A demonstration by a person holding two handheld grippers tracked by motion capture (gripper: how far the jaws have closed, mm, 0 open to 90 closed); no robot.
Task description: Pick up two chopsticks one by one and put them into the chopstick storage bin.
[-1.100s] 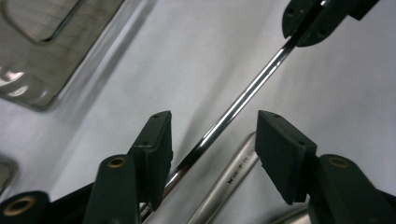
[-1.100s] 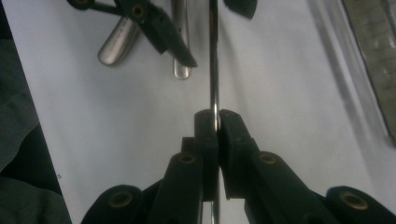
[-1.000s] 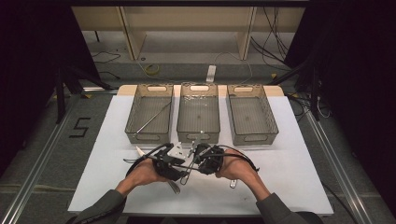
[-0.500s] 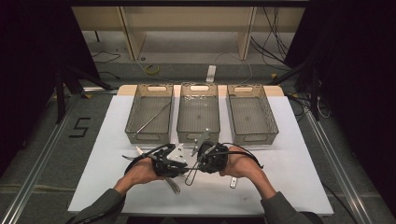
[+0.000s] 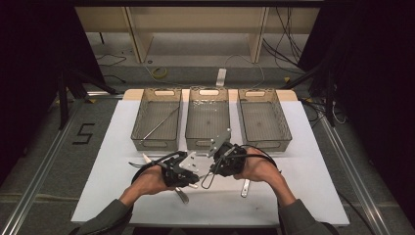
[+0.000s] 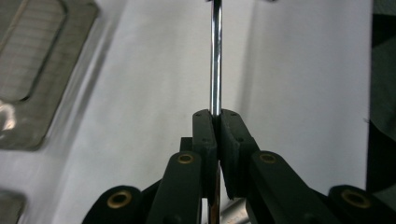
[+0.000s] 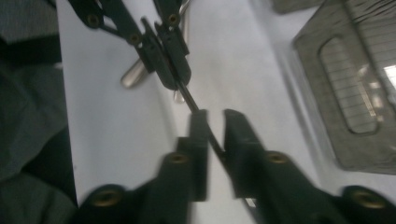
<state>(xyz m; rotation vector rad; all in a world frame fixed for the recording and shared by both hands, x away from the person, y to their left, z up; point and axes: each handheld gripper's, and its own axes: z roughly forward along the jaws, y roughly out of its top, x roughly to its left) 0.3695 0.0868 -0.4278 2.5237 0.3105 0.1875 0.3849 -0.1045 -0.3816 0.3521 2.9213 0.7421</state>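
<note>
Slim chrome rod (image 6: 215,56), matte black jaws clamping

Your left hand-held gripper (image 6: 215,120) clamps a shiny metal rod (image 6: 215,56).
The rod runs straight up from your closed jaws over the white surface (image 6: 154,79); a mesh basket (image 6: 32,70) sits left.

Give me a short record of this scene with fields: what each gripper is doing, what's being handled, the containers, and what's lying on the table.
left gripper: jaws shut on the thin metal rod, having just been closing
right gripper: jaws have just been opening, a gap either side of the rod's dark end
handover: rod passing from right to left, above the white table
containers: three mesh baskets in a row at the far side
left basket: holds one long thin rod
loose items: metal utensils near the hands
</note>
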